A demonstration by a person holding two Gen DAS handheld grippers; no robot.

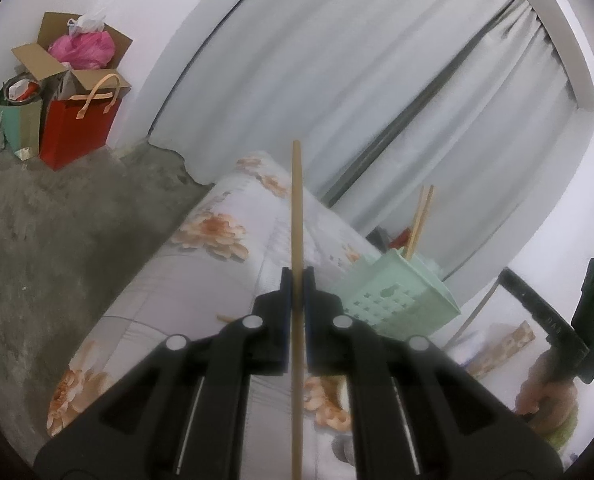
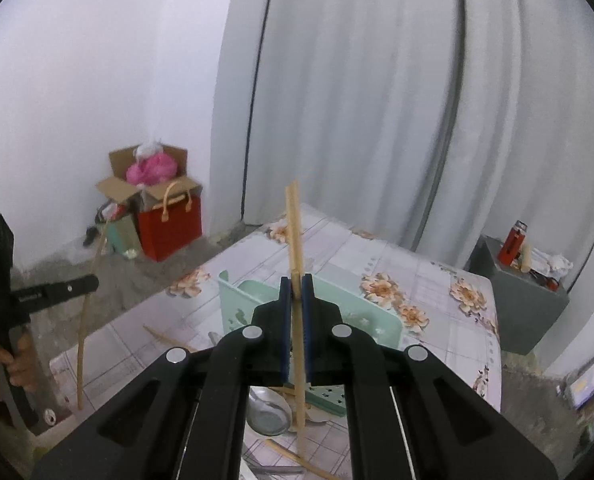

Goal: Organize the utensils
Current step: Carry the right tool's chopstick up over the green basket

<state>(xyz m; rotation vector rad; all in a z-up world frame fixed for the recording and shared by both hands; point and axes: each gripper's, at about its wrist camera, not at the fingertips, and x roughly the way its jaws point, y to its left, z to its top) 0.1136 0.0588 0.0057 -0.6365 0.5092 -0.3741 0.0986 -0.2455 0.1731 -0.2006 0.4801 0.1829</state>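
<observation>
Two hand-held grippers clamped | left (image 1: 297, 280): chopstick (image 1: 297, 208) | right (image 2: 297, 286): chopsticks (image 2: 293, 232)

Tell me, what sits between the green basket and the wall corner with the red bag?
In the right wrist view, only flowered tablecloth and then rough grey floor lie between the green basket and the red bag.

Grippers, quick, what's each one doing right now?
Left gripper: shut on one chopstick.
Right gripper: shut on a chopstick pair.
</observation>
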